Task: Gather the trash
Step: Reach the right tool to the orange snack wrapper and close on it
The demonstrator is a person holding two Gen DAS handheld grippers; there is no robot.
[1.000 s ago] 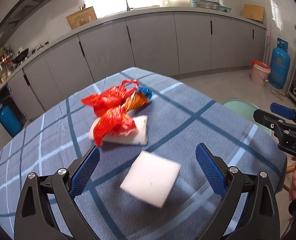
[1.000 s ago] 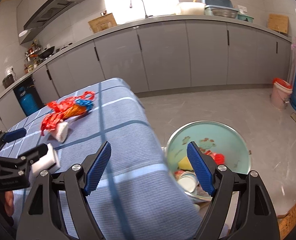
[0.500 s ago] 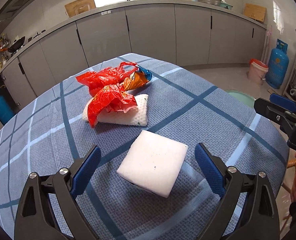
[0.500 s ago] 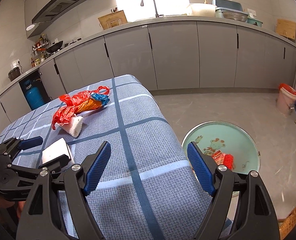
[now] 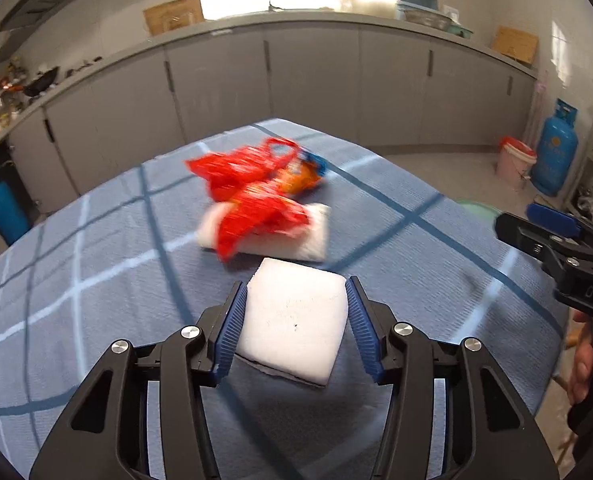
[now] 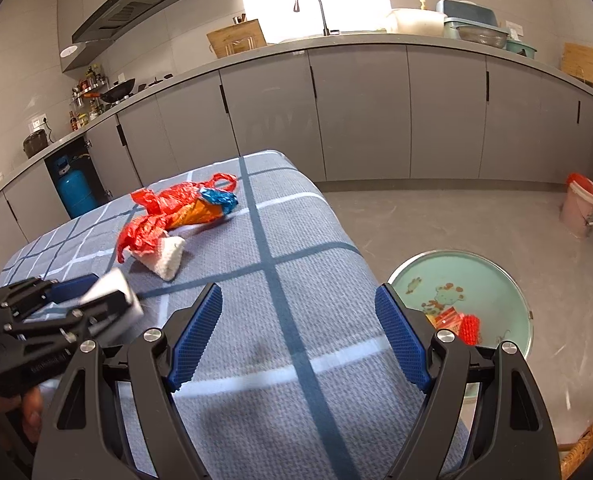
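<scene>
Left hand-held gripper, jaws just closing on white foam block

A home kitchen — grey cabinets, sink tap, range hood.

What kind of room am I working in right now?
A home kitchen, most likely: a long run of grey cabinets under a counter with a curved sink tap, a range hood above a black pan, and a blue gas cylinder.
</scene>
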